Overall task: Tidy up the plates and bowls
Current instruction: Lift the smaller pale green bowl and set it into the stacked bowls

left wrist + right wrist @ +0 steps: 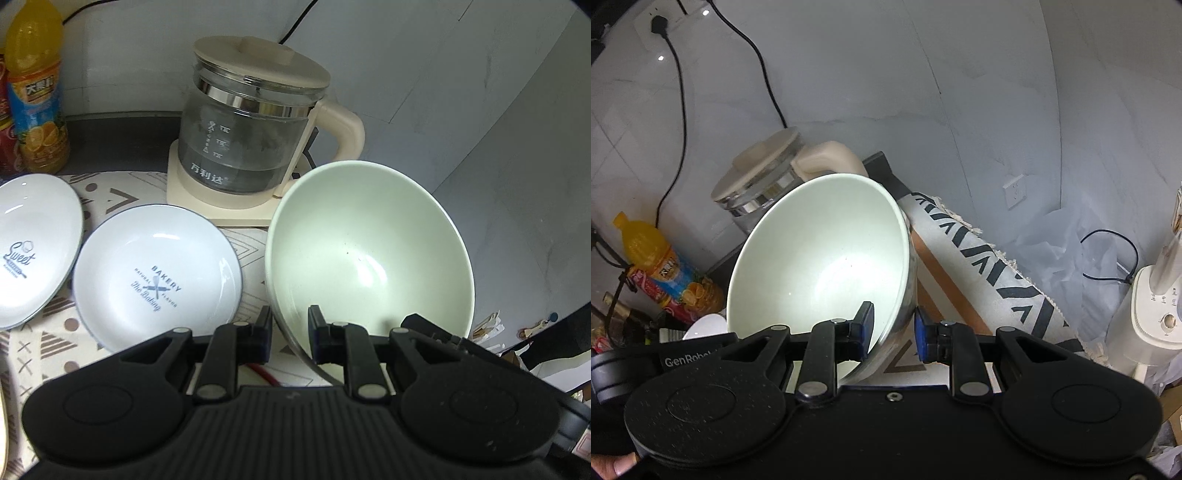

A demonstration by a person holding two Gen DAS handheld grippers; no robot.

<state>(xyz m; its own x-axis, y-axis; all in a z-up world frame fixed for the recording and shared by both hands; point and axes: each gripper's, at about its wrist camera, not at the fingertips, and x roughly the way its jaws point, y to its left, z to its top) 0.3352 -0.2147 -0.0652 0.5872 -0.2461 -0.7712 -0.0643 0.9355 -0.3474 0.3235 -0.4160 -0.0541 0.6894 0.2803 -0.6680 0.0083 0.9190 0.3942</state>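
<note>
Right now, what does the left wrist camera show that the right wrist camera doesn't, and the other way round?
Only the left wrist view shows the two white plates, the Bakery plate and the Sweet plate. Only the right wrist view shows the wall socket and a white appliance. Both show the pale green bowl with fingers astride its rim, the kettle and the orange drink bottle.

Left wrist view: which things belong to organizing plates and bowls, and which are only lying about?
For the job:
- green bowl, gripped at its rim by both grippers
- Bakery plate
- Sweet plate

Just lying about:
- glass kettle
- orange juice bottle
- patterned cloth
</note>
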